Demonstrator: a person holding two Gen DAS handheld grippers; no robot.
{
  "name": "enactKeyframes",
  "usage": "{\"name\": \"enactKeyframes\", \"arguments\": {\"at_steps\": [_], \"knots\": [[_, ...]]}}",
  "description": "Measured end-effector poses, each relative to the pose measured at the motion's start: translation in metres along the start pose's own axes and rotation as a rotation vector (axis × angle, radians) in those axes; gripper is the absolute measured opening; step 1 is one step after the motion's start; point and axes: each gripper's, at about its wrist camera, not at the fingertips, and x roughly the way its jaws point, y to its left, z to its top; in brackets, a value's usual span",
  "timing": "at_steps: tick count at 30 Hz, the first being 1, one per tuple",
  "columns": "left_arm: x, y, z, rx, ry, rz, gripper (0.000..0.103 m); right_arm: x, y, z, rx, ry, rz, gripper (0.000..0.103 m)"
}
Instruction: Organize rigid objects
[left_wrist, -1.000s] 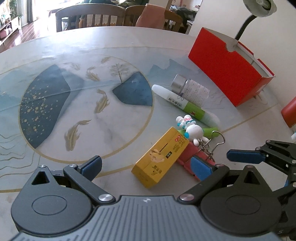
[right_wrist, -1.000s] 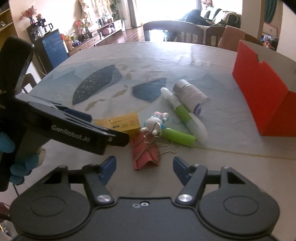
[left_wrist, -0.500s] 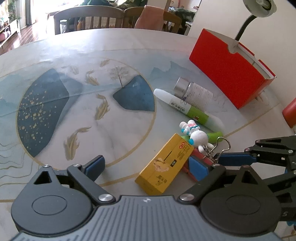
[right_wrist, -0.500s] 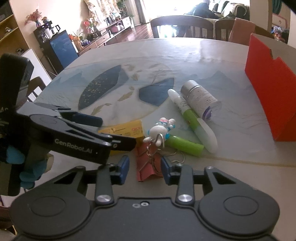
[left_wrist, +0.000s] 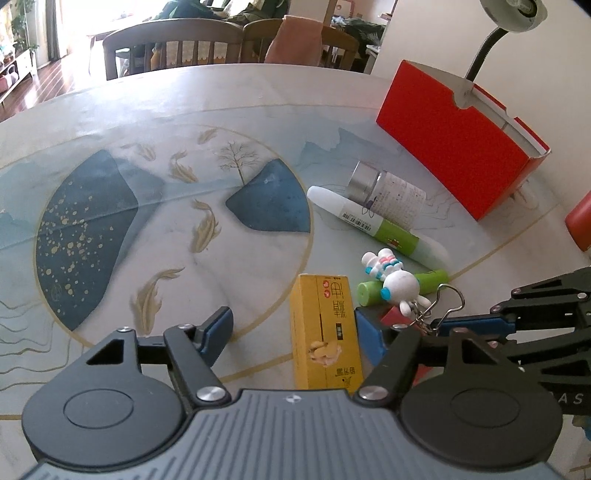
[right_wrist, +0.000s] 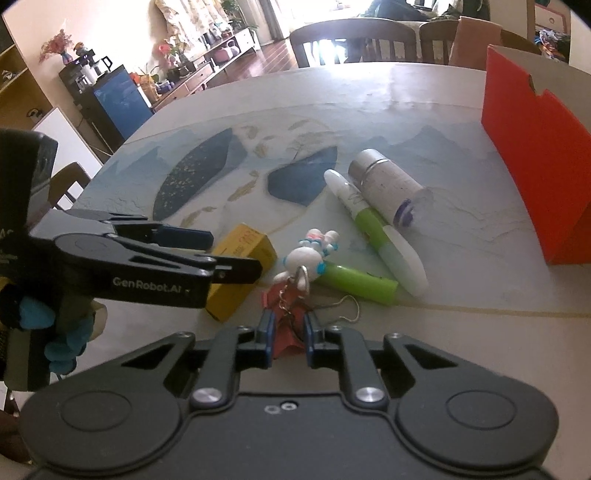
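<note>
— Both hand-held grippers narrowed; the yellow box (left_wrist: 325, 332) swung between the left hand-held gripper (left_wrist: 295, 332) pads, right one touching it.
— And the right hand-held gripper (right_wrist: 288, 332)?
— Pinching the half-hidden red item (right_wrist: 286, 317) on the counter (left_wrist: 258, 110), angled downward.

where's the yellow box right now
The yellow box lies low in the left wrist view between the left gripper's pads, with the white rabbit keychain just to its right.

My left black two-finger gripper (left_wrist: 293, 332) has blue pads, silver screws and a ribbed grey housing; white "GenRobot.AI" lettering marks its arm. My matching right gripper (right_wrist: 288, 330) looks alike.
</note>
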Motion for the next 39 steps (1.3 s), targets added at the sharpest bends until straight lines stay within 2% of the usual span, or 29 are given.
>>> {"name": "enactKeyframes", "arguments": {"at_steps": [4, 9, 14, 19, 20, 23, 24, 28, 32, 39], "knots": [[0.0, -0.002, -0.001, 0.027, -0.003, 0.02, 0.062, -0.005, -0.001, -0.002, -0.004, -0.007, -0.011, 0.014], [0.0, -0.003, 0.0, 0.043, -0.005, 0.027, 0.041, -0.025, -0.007, 0.007, 0.02, -0.025, 0.028, 0.016], [0.0, -0.002, 0.001, 0.028, -0.008, 0.029, 0.038, -0.036, -0.009, 0.029, 0.046, -0.035, 0.021, 0.022], [0.001, -0.002, 0.001, 0.021, -0.007, 0.029, 0.037, -0.023, -0.006, 0.05, 0.063, -0.021, -0.001, 0.03], [0.0, -0.002, 0.001, 0.022, -0.007, 0.029, 0.038, -0.019, -0.005, 0.053, 0.062, -0.014, -0.009, 0.035], [0.0, -0.001, 0.0, 0.024, -0.011, 0.027, 0.038, -0.006, -0.004, 0.06, 0.073, 0.004, -0.043, 0.063], [-0.001, -0.001, -0.001, 0.024, -0.014, 0.028, 0.038, -0.001, -0.004, 0.062, 0.079, 0.016, -0.055, 0.064], [-0.003, 0.0, -0.002, 0.035, -0.026, 0.025, 0.038, 0.016, -0.006, 0.069, 0.122, 0.071, -0.067, 0.063], [-0.004, -0.001, -0.005, 0.041, -0.032, 0.023, 0.038, 0.032, -0.006, 0.071, 0.154, 0.135, -0.087, 0.056], [-0.003, -0.005, -0.006, 0.064, -0.035, 0.034, 0.038, 0.047, 0.004, 0.072, 0.137, 0.169, -0.141, 0.047]]}}
